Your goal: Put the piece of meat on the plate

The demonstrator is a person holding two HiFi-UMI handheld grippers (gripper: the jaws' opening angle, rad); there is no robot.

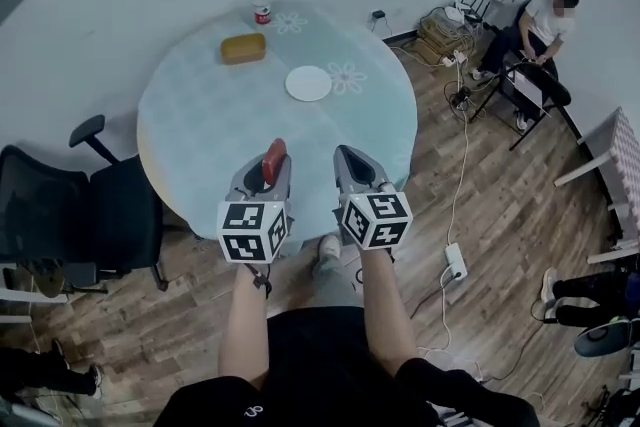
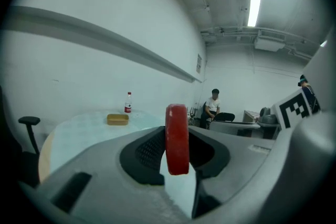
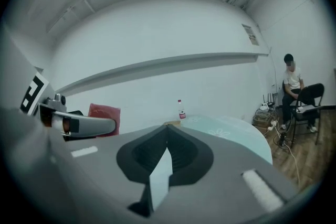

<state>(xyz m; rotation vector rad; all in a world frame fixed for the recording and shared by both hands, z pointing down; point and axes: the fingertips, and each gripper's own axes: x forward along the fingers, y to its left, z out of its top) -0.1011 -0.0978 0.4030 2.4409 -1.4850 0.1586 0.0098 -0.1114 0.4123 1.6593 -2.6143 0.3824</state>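
Gripping the red piece of meat [image 1: 274, 159] between its two jaws, the left tool [image 1: 268, 173] is hovering over the near edge of the round table [image 1: 200, 115], just below the middle of the head view. The meat is standing on edge between the pads, its upper part sticking up above the jaws and its lower end hanging free between them in the left gripper view. The right tool [image 1: 346, 157] is hovering just beside it, to its right in the frame, with its jaws brought together at the tips and nothing sitting between them. Both tools are pointing toward the far side of the table, up the frame.

The white plate [image 1: 308, 83] is lying bare near the middle of the table, above the two tools in the head view and well apart from the meat. A tan box [image 1: 243, 48] is resting farther up and to the left of the plate, and a bottle with a red label [image 1: 262, 3] is standing upright at the table's far edge, beyond the box. A black office chair [image 1: 70, 205] is standing at the left edge of the frame, and a person [image 1: 535, 30] is sitting in the upper right corner.
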